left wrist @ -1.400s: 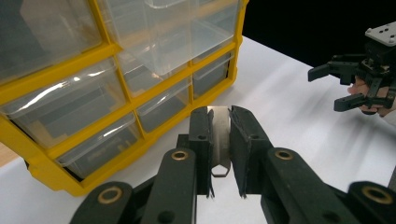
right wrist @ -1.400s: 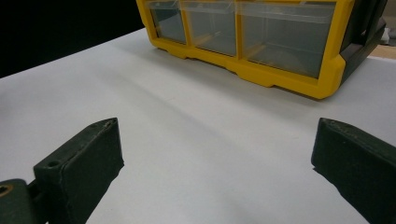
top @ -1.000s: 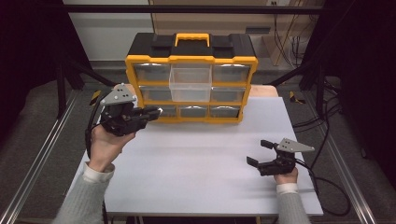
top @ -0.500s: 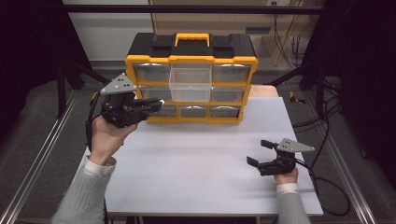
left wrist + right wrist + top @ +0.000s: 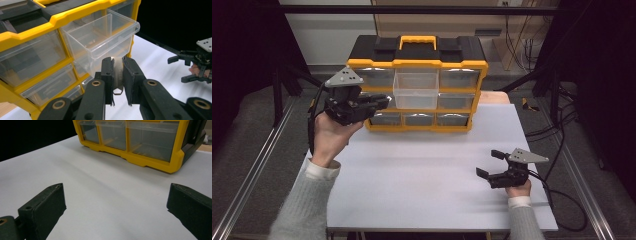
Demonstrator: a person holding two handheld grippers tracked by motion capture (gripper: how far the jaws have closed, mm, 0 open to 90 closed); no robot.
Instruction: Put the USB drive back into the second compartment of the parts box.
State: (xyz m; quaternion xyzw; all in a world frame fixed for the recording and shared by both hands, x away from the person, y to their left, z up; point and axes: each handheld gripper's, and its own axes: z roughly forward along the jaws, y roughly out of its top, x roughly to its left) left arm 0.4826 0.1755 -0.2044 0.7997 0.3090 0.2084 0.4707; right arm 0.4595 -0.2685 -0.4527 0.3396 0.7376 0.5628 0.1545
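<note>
A yellow and black drawer organizer [image 5: 462, 64] stands at the back of the white table [image 5: 422, 175]. Its clear top middle drawer [image 5: 415, 92] is pulled out and looks empty in the left gripper view [image 5: 100, 42]. My left gripper [image 5: 384, 101] is raised at the organizer's left front, pointing at that drawer. Its jaws [image 5: 117, 62] are shut on a small silver metal piece [image 5: 118, 75], just below and in front of the drawer. My right gripper [image 5: 489, 163] rests low on the table at the right, open with nothing between its fingers [image 5: 115, 197].
The organizer's other clear drawers [image 5: 150, 140] are pushed in. A black handle with a yellow grip [image 5: 417, 42] tops the organizer. Metal rails [image 5: 257, 165] run along both sides of the table, and cables [image 5: 562, 200] trail off the right edge.
My left hand has risen and moved a little toward the pulled-out drawer, still gripping the metal piece. The right gripper has stayed where it was.
</note>
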